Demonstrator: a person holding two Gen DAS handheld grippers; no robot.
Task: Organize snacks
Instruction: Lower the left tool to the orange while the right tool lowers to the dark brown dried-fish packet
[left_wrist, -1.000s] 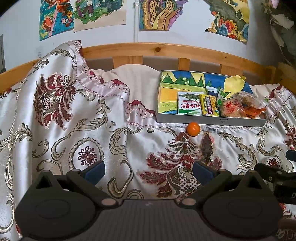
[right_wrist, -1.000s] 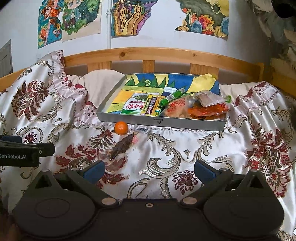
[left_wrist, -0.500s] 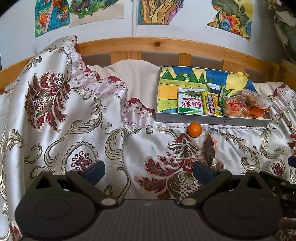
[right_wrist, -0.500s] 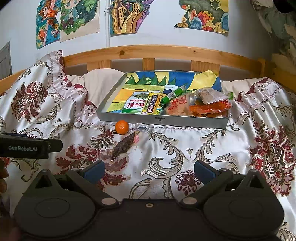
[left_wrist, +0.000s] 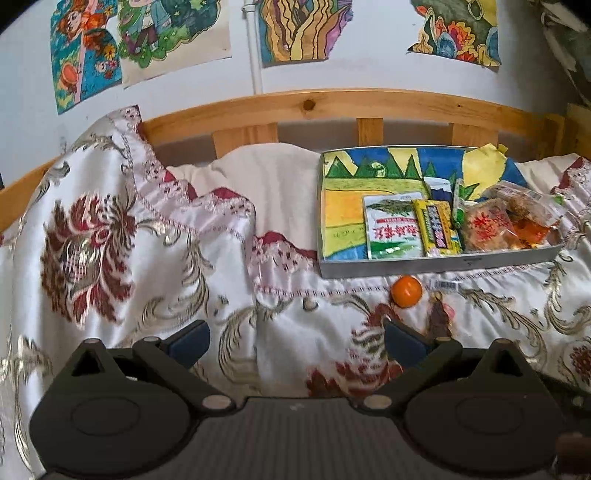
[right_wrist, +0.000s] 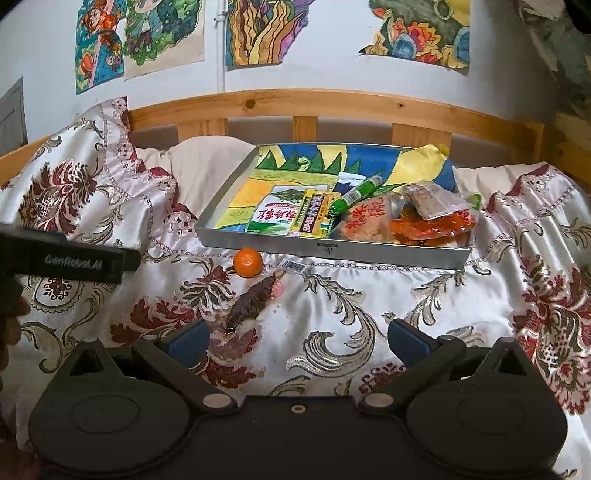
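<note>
Well, both tools are hanging over the bedspread (right_wrist: 369, 295) with nothing in them: the left gripper (left_wrist: 295, 341) has its jaws spread wide, and so does the right gripper (right_wrist: 297, 341). The tray (right_wrist: 369, 252) is sitting near the wooden headboard with most of the packets already piled in its right half. Two things are lying outside it: an orange (right_wrist: 248, 262) just beside the tray's front wall, and a dark wrapped snack (right_wrist: 253, 303) stretched out on the cloth just in front of the orange, its far tip near the fruit.

To my eye the orange is the risky one. It is round and resting on slippery satin over soft bedding, so a finger pressing down nearby could be tipping the cloth and sending it rolling off. The dark snack is blending into the maroon pattern, so a finger could be pinching up fabric with it. The heap at the tray's right end is looking loose, too; another packet dropped there could be sliding over the low wall.
</note>
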